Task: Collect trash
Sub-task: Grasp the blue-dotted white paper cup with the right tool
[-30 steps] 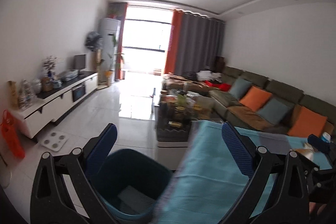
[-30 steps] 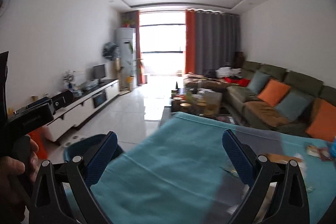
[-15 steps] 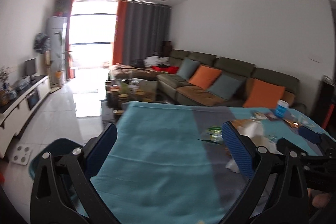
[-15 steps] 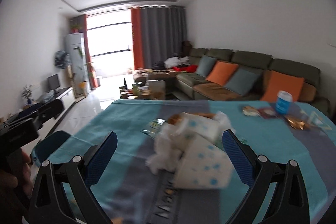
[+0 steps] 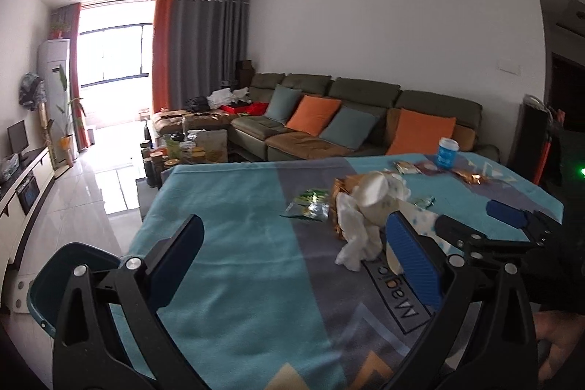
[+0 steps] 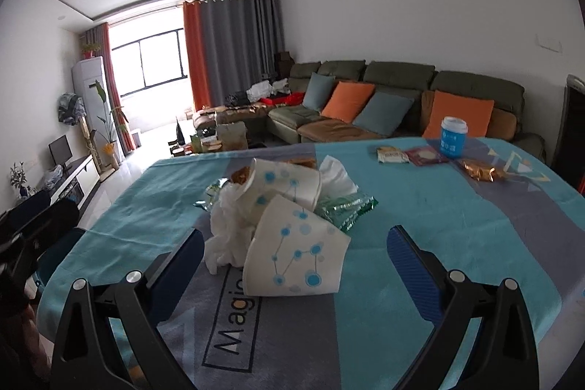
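Lower centre of the right wrist view: right gripper (image 6: 292,262), 2 blue-padded fingers spread wide apart, nothing between them, held above a table covered by a teal and grey tablecloth (image 6: 457,243).

Centre of the same view, just beyond the fingertips: trash pile. Contents: 1 flattened paper cup (image 6: 296,262) with blue dot pattern, lying on its side nearest the camera; 1 second paper cup (image 6: 281,187) of the same pattern, tipped over behind it and touching it; 1 crumpled white tissue (image 6: 228,236) at their left; 1 green snack wrapper (image 6: 343,211) at their right.

Upper right of that view, well apart from the pile: 1 upright blue cup (image 6: 453,137) with white lid, plus 3 small flat packets beside it, near the table's far edge.

Lower centre of the left wrist view: left gripper (image 5: 292,262), fingers likewise wide apart and empty, over bare cloth at the pile's left.

Lower left of the left wrist view: 1 dark teal bin (image 5: 62,276), below the table's edge, on the floor side.
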`<action>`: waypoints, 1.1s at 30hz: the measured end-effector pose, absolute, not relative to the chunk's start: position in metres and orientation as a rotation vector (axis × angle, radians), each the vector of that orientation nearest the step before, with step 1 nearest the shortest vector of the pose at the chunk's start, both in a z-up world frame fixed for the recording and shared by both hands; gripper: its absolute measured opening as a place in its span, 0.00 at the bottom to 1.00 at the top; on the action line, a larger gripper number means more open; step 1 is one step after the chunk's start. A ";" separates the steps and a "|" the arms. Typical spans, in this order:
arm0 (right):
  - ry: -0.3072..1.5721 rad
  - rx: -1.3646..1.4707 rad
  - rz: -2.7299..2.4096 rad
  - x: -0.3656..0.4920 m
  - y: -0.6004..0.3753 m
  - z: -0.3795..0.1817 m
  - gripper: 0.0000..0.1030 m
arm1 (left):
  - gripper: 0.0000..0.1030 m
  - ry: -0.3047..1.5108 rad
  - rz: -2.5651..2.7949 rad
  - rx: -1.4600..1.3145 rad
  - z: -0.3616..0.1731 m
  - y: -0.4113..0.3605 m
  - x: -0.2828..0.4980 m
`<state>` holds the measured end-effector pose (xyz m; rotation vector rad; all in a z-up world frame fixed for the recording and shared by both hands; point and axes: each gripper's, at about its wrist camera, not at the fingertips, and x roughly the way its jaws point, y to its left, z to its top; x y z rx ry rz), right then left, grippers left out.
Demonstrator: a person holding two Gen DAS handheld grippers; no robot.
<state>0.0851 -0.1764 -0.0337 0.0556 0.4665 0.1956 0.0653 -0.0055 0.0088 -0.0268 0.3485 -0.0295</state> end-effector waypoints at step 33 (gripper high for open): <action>0.743 0.078 0.075 0.154 -0.160 -0.081 0.83 | 0.95 0.410 -0.113 0.032 -0.006 -0.007 0.158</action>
